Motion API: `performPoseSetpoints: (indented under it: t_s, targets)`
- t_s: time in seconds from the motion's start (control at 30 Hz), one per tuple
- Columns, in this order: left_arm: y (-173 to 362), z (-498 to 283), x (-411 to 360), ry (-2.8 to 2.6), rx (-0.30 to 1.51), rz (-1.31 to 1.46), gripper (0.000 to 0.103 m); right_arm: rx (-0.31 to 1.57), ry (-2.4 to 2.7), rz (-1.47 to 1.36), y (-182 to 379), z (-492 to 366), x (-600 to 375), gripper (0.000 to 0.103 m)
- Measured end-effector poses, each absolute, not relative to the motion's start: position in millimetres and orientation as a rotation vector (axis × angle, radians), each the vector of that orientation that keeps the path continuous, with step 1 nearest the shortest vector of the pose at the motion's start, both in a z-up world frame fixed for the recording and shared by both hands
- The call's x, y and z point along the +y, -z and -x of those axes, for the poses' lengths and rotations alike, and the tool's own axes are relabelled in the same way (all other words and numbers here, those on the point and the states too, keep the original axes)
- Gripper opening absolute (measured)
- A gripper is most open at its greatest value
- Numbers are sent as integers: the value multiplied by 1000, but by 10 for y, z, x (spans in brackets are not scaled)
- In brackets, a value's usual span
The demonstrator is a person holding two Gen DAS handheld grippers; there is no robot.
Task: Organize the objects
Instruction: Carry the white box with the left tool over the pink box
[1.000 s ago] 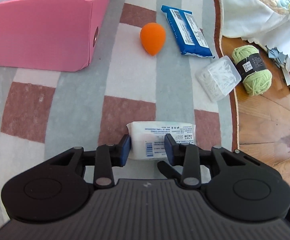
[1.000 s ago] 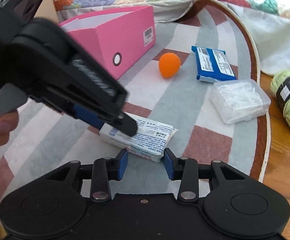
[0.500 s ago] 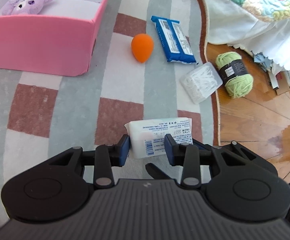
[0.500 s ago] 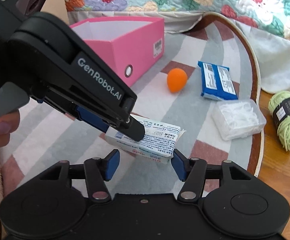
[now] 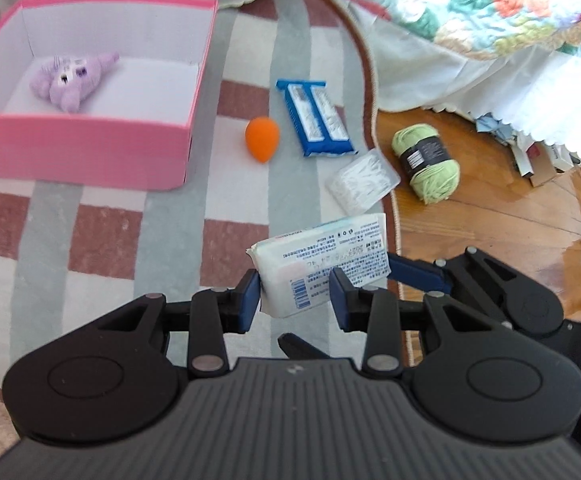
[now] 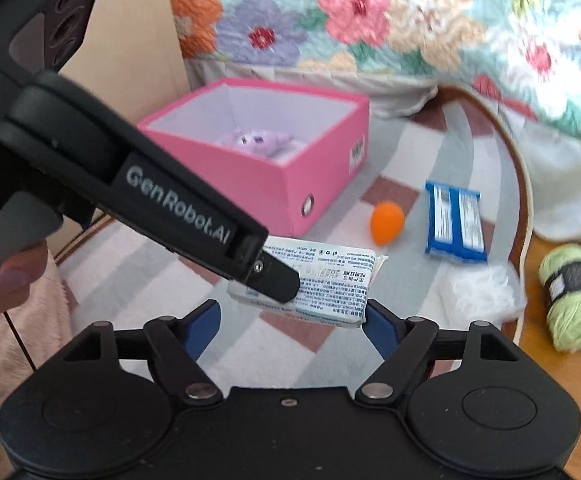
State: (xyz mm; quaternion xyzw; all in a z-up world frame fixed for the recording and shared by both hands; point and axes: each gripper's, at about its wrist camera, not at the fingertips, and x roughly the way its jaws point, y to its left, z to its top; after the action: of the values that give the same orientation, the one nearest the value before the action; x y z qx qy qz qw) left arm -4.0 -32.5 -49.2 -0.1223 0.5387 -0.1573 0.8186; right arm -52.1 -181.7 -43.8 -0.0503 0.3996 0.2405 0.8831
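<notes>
My left gripper [image 5: 294, 300] is shut on a white tissue pack [image 5: 322, 260] and holds it in the air above the rug. In the right wrist view the pack [image 6: 330, 280] hangs from the left gripper's fingers [image 6: 274, 276], just in front of my right gripper [image 6: 292, 326], which is open and empty with its jaws spread wide below the pack. The pink box [image 5: 90, 148] stands at the far left and holds a purple plush toy [image 5: 70, 80]. An orange sponge egg [image 5: 261, 138], a blue packet [image 5: 314, 118], a clear cotton swab box [image 5: 364, 180] and green yarn [image 5: 426, 160] lie beyond.
The striped rug [image 5: 90, 232] covers the floor; wooden floor [image 5: 490, 220] lies to its right. A floral quilt [image 6: 370, 20] hangs over the bed edge at the back. A cardboard panel [image 6: 130, 48] stands behind the pink box.
The left gripper has lifted the tissue pack off the rug and raised it. The right gripper has opened wider and both views have tilted up, showing inside the pink box.
</notes>
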Motion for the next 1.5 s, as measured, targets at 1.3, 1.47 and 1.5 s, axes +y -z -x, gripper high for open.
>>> performPoseSetpoints:
  t_s: [1.3, 1.47, 1.5]
  targets:
    - [-579, -156, 598, 103, 883, 195, 39, 725, -658, 91, -442, -209, -1163, 40]
    - [-591, -426, 750, 95, 870, 182, 39, 731, -655, 66, -474, -529, -1006, 39]
    - [-571, -505, 773, 96, 872, 166, 39, 742, -651, 63, -459, -608, -962, 39]
